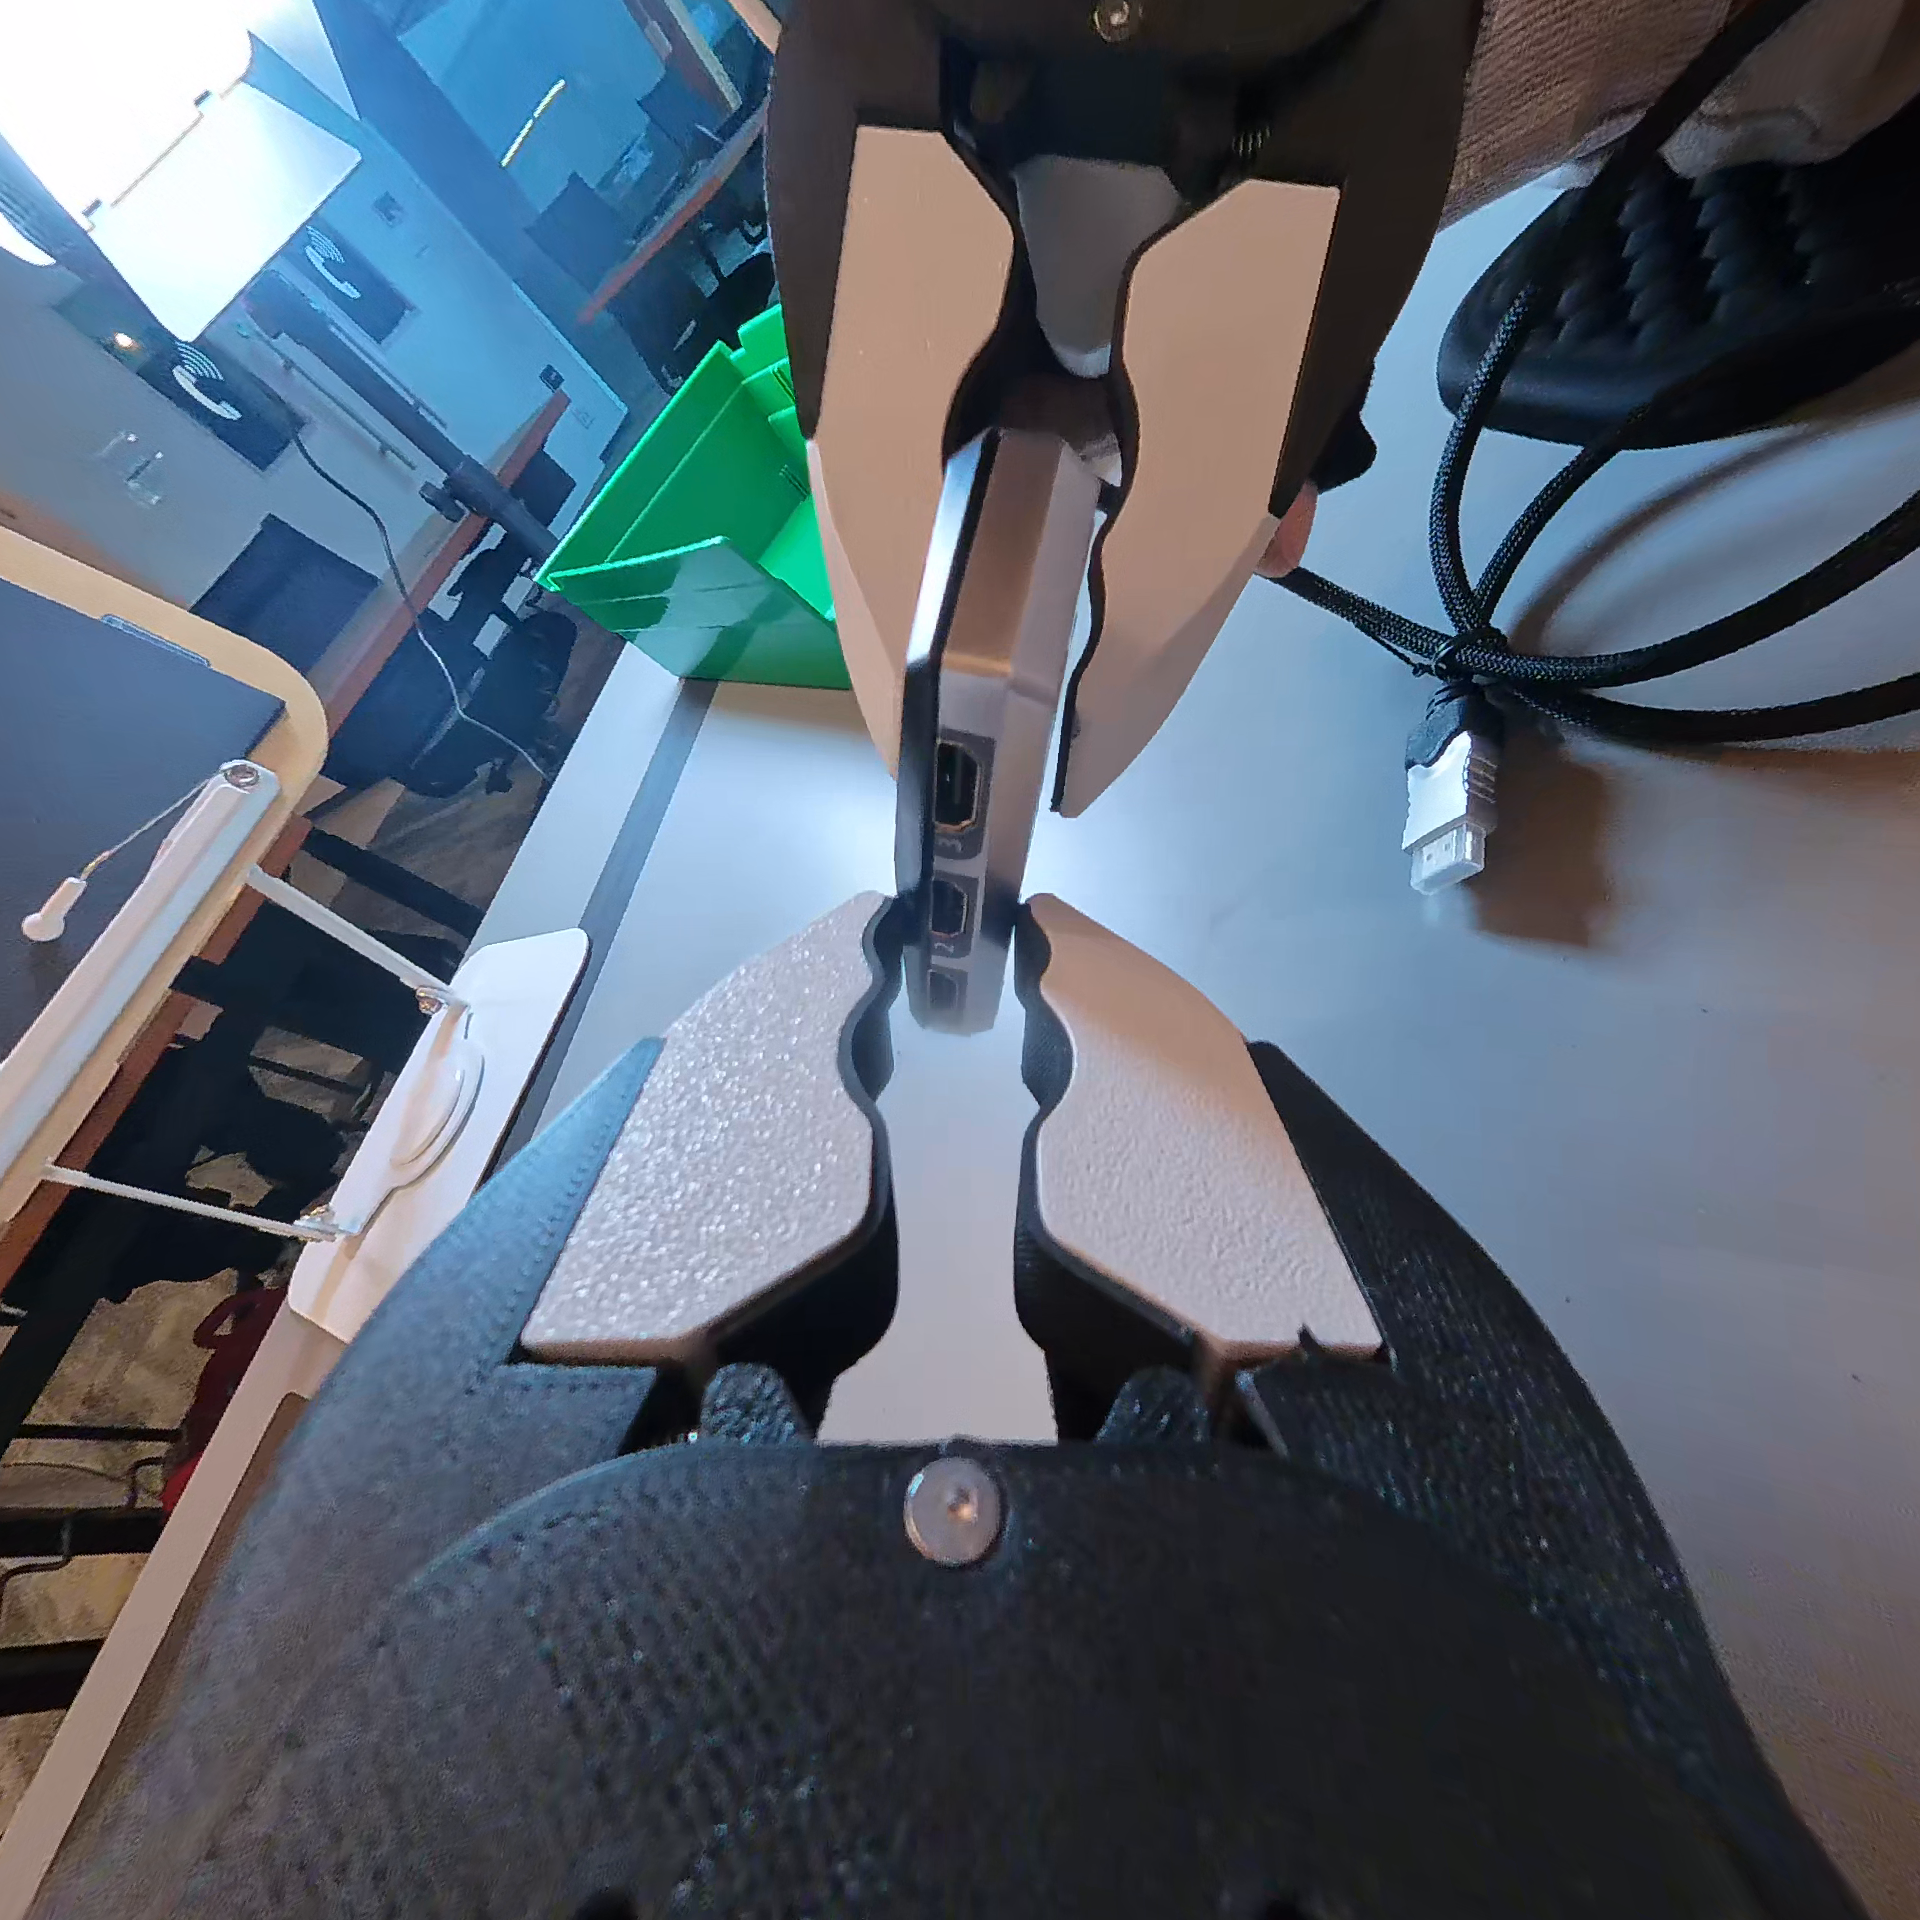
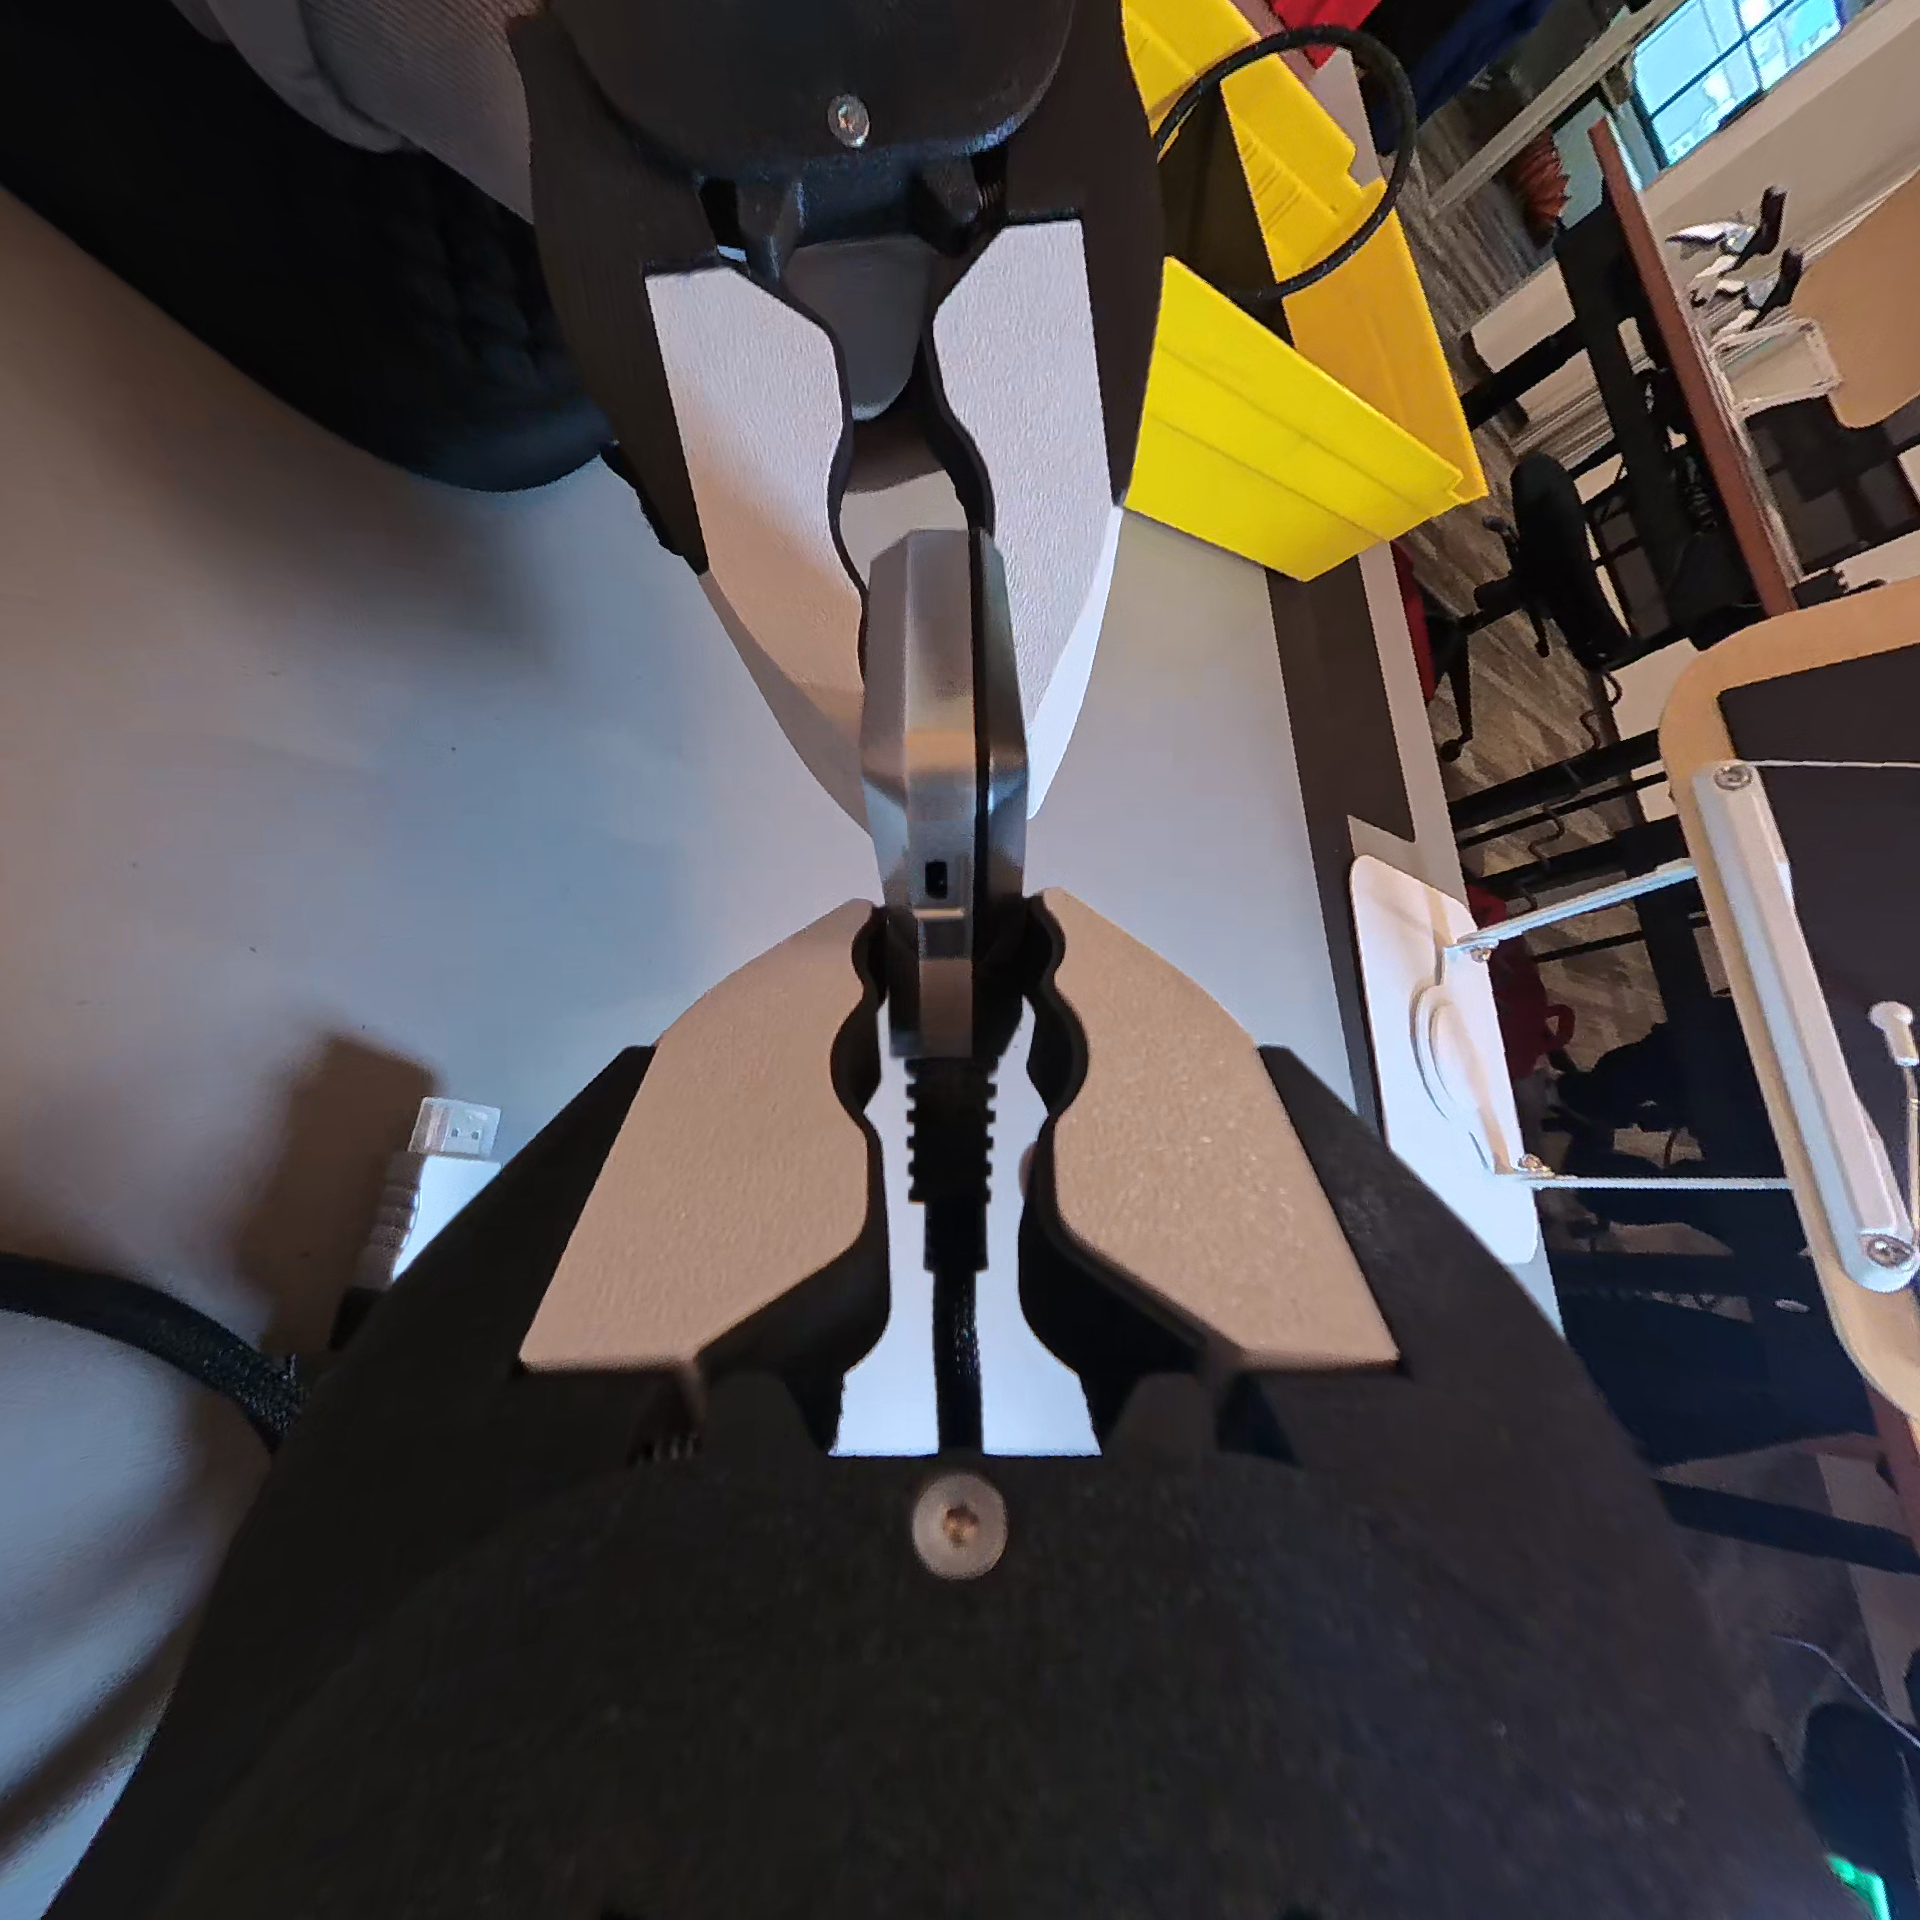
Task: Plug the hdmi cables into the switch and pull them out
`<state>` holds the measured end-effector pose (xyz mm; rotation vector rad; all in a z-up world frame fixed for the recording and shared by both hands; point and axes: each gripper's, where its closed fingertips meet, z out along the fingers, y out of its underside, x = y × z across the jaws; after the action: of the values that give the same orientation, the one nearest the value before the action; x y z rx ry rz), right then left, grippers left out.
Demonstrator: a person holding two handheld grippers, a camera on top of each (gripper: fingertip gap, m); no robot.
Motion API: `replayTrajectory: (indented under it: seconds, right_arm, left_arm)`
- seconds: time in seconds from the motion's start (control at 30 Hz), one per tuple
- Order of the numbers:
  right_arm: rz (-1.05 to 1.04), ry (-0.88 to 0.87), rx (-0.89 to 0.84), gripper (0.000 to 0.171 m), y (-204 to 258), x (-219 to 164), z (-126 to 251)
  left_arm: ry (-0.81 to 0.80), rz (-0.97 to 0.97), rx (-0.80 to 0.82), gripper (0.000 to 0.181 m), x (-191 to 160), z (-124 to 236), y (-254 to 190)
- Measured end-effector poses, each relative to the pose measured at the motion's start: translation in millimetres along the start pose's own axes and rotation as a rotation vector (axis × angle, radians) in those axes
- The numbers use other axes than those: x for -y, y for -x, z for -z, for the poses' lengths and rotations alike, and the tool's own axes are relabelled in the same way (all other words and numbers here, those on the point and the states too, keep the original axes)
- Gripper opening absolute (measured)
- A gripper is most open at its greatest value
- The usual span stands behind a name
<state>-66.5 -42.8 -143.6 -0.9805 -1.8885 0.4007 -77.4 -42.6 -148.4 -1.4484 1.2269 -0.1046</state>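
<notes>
A grey HDMI switch hangs above the table, clamped edge-on at both ends. My left gripper is shut on its near end, where three empty ports show. My right gripper is shut on the far end. In the right wrist view my right gripper pinches the switch where its own black cable leaves it, and the left gripper holds the other end. A loose silver HDMI plug on a black braided cable lies on the table; it also shows in the right wrist view.
The grey table carries a coiled black cable bundle at the right. A green bin and a yellow bin stand at the far edge. A white stand base sits near the table edge. Less than 4 cm separates the two grippers' tips.
</notes>
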Motion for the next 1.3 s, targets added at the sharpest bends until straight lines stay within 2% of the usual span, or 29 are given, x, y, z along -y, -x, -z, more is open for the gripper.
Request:
replayTrajectory:
  seconds: [0.23, 0.43, 0.53, 0.67, 0.77, 0.87, 1.0, 1.07, 1.13, 1.2, 1.3]
  right_arm:
    - [0.043, -0.001, -0.023, 0.023, 1.7, 0.1, -4.0]
    - [0.006, 0.003, -0.092, 0.022, -18.9, -5.5, 11.2]
    - [-0.067, -0.065, -0.152, 0.022, -37.6, -4.5, 32.4]
    - [-0.127, -0.118, -0.203, 0.023, -48.4, -10.7, 58.0]
    - [-0.156, -0.129, -0.21, 0.023, -43.2, -20.2, 67.5]
    - [-0.173, -0.129, -0.23, 0.023, -40.4, -27.4, 71.6]
    - [-0.19, -0.145, -0.23, 0.023, -40.5, -25.9, 75.4]
    - [-0.193, -0.153, -0.226, 0.023, -40.1, -23.9, 75.7]
    - [-0.192, -0.15, -0.223, 0.023, -38.6, -24.3, 74.4]
    - [-0.188, -0.14, -0.223, 0.023, -37.1, -26.2, 73.2]
    - [-0.186, -0.131, -0.229, 0.022, -36.6, -29.1, 74.6]
  left_arm:
    - [0.008, -0.031, 0.002, 0.021, 0.5, -1.0, -3.6]
    - [-0.113, 0.068, 0.081, 0.023, 13.8, 15.4, 20.8]
    - [-0.136, 0.134, 0.285, 0.026, 11.7, 51.8, 71.6]
    - [-0.13, 0.3, 0.643, 0.025, -15.3, 146.6, 159.0]
    - [0.022, 0.449, 0.78, 0.025, -69.7, 207.1, 204.2]
    - [0.217, 0.557, 0.782, 0.03, -128.5, 236.1, 226.7]
    - [0.496, 0.623, 0.632, 0.035, -195.6, 225.2, 222.2]
    - [0.668, 0.596, 0.574, 0.039, -227.4, 215.0, 214.5]
    - [0.773, 0.56, 0.559, 0.04, -251.0, 204.1, 213.0]
    - [0.829, 0.536, 0.577, 0.041, -267.3, 195.3, 215.1]
    - [0.887, 0.407, 0.633, 0.029, -263.3, 201.1, 225.6]
